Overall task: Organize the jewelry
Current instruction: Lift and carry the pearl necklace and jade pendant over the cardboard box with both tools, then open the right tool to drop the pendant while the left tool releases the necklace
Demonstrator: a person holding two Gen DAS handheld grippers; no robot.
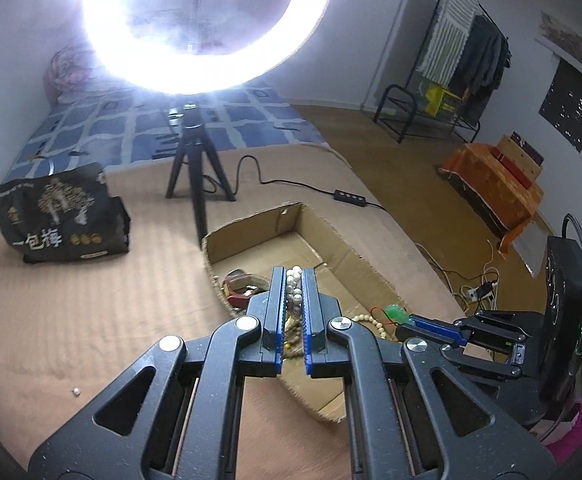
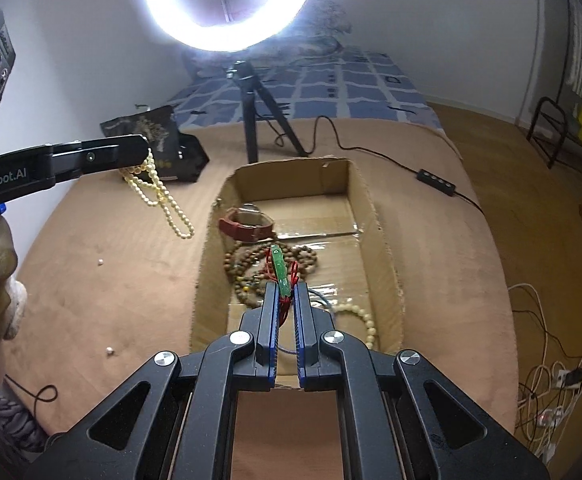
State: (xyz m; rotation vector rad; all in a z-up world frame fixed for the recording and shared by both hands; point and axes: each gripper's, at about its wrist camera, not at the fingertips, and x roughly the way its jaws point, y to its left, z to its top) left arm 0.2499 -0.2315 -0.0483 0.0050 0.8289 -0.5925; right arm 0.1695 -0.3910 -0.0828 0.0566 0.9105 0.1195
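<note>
Two hand-held grippers work over a shallow cardboard box (image 2: 375, 216) resting on a tan bed cover (image 2: 103, 288), with a ring light (image 2: 231, 8) on a tripod at the far side. The left gripper (image 1: 293, 276) is clamped on a strand of cream pearl beads (image 2: 159, 196); in the right wrist view the strand hangs in loose loops from its tips, out over the cover to the left of the box. The right gripper (image 2: 285, 292) is clamped on a green pendant (image 2: 281, 272) with a red cord (image 2: 291, 276), held above the near half of the box. Inside the box lie a red-strapped watch (image 2: 247, 224) towards the far left, a heap of brown wooden beads (image 2: 259, 268) in the middle, and a pale bead bracelet (image 2: 365, 320) near the right wall. Two small white specks (image 2: 109, 350) on the cover at left may be stray pearls, though they are too small to confirm. The strands are probably light, limp and prone to swinging or snagging, so a hold across several bunched beads is more secure than on one bead. The pendant appears hard, smooth and chip-prone; pinching its flat faces together with the cord should limit slipping.
</note>
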